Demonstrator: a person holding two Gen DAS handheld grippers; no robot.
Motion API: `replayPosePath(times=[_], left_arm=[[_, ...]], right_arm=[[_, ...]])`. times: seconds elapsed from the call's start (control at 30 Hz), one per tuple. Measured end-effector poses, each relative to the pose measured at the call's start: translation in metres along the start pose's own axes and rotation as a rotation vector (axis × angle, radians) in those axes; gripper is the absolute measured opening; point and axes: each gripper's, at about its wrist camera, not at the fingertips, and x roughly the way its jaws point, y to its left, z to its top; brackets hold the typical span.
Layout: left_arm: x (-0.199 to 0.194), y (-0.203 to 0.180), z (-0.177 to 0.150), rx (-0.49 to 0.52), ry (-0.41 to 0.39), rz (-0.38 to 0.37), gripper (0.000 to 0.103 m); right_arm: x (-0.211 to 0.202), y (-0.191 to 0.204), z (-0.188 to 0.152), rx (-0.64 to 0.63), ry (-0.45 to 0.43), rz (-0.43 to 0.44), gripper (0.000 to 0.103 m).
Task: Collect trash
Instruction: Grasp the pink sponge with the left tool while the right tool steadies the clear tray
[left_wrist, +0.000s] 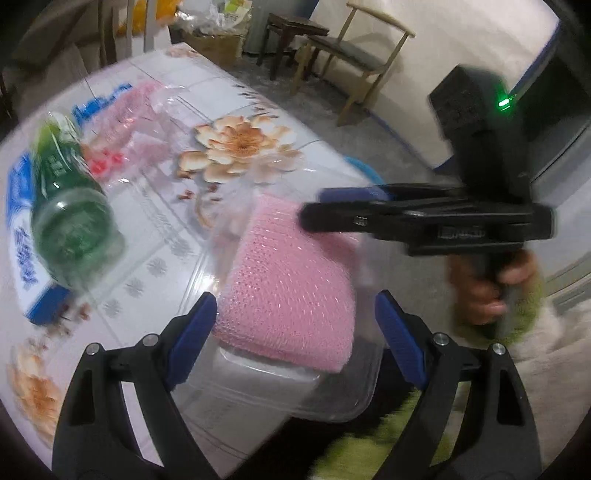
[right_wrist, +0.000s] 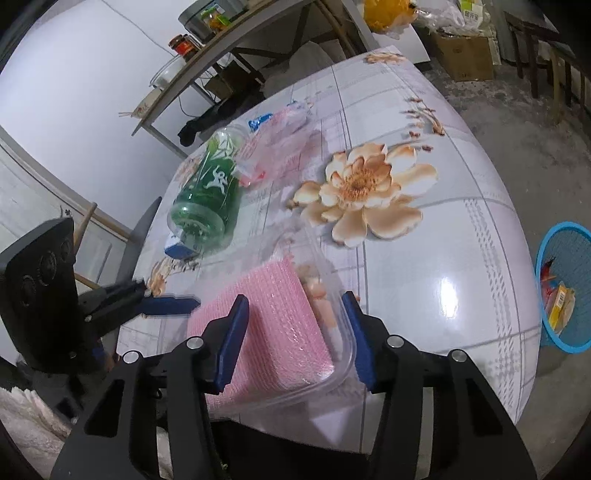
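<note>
Right gripper straddled the clear container, not pinching; left gripper spread beside it.

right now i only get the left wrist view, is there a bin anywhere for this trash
Observer: Yes. A blue basket stands on the floor beside the table, with a few packets already in it.
Operator: ok and what's my right one doing at the tray
Observer: The right hand-held gripper is open and straddles the side wall of the clear tray: one finger is over the pink mat and the other is outside the wall. The pads do not look pressed on it yet.
</note>
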Motion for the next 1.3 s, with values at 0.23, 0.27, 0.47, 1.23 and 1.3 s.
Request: replayPosePath(times=[0.23,0.27,0.47,1.23,1.3], left_arm=[[-0.001,-0.006,0.003,0.030,-0.043,0.092,0.083],[0.003,-0.008,0.003,0.050,-0.036,0.108,0.083],[0.014,-0.015,0.006,0.139,0.001,0.214,0.083],[0.032,-0.016,0.019,0.210,0.025,0.195,0.086],[0.037,-0.010,0.022,0.171,0.056,0.148,0.086]], right_arm=[[0.007,-0.005,0.008,0.030,0.000,0.035,0.047],[0.007,-0.006,0.007,0.031,0.002,0.037,0.047],[0.006,-0.006,0.007,0.038,0.003,0.047,0.047],[0.009,-0.016,0.007,0.079,0.012,0.103,0.047],[0.010,-0.016,0.007,0.081,0.012,0.106,0.047]])
